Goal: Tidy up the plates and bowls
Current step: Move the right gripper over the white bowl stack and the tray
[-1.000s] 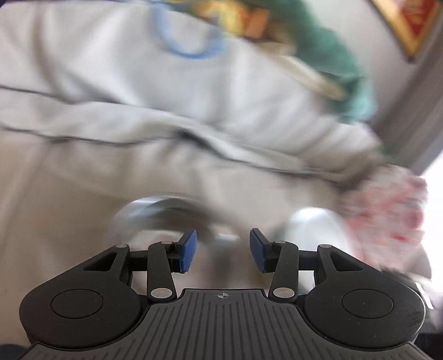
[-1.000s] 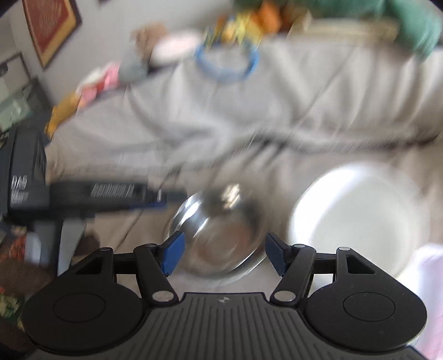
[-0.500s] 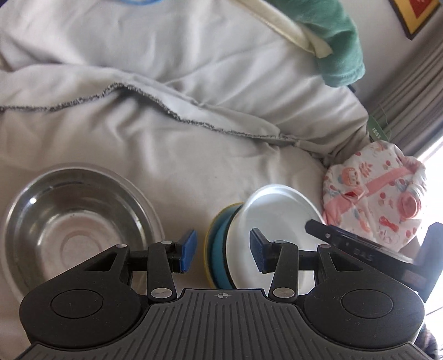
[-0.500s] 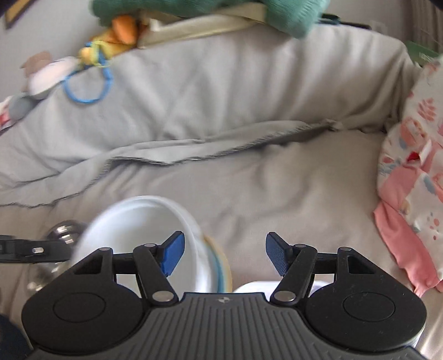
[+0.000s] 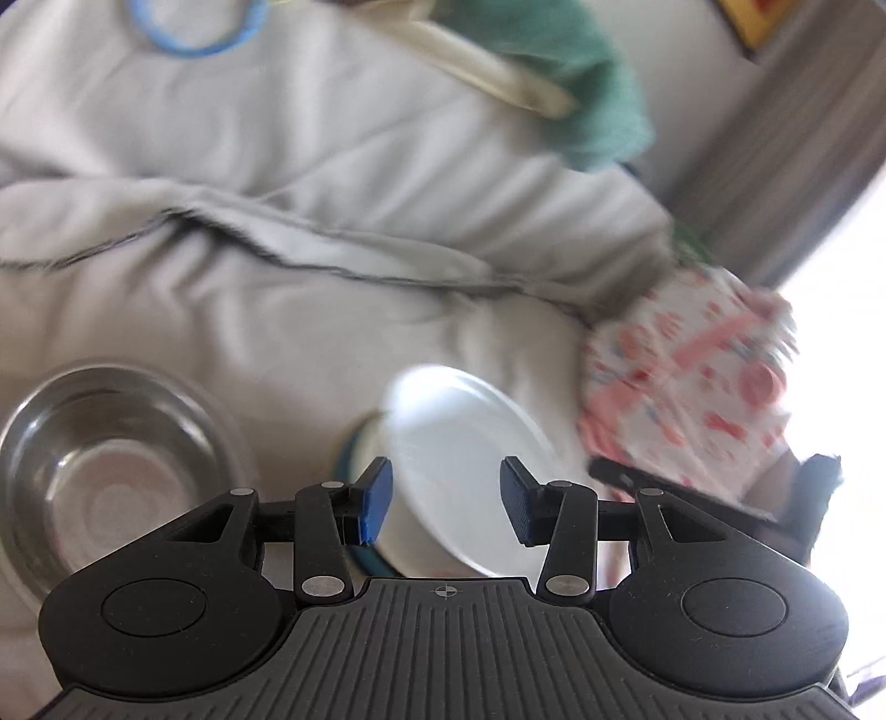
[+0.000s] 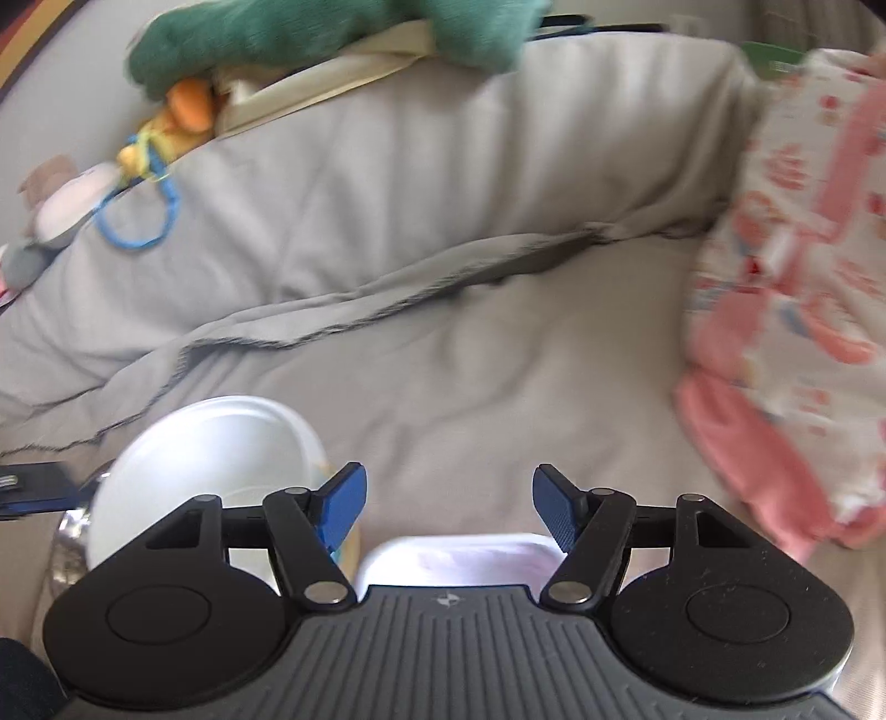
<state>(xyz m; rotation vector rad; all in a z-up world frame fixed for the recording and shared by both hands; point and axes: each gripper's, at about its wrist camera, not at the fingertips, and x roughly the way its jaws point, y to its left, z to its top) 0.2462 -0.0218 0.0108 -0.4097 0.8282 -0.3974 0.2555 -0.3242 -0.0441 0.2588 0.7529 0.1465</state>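
A steel bowl (image 5: 111, 471) rests on the grey blanket at the left of the left wrist view. To its right a white bowl (image 5: 465, 465) sits tilted in a small stack with blue and yellow rims (image 5: 351, 459). My left gripper (image 5: 446, 501) is open just in front of the white bowl, its pads not pressing on it. In the right wrist view the white bowl (image 6: 205, 459) lies at the lower left. A pale, shallow dish (image 6: 459, 559) shows under my right gripper (image 6: 448, 509), which is open with nothing between its fingers.
A pink patterned cloth bundle (image 5: 686, 387) (image 6: 803, 277) lies close on the right. A green plush toy (image 6: 332, 33) and a blue ring (image 6: 138, 221) rest on the raised grey cushion (image 6: 443, 166) behind. A grey curtain (image 5: 775, 166) hangs at the far right.
The right gripper swung from above the steel bowl to the right; the white bowl now lies at its left and a pale dish shows beneath it. The left gripper shifted towards the white bowl.
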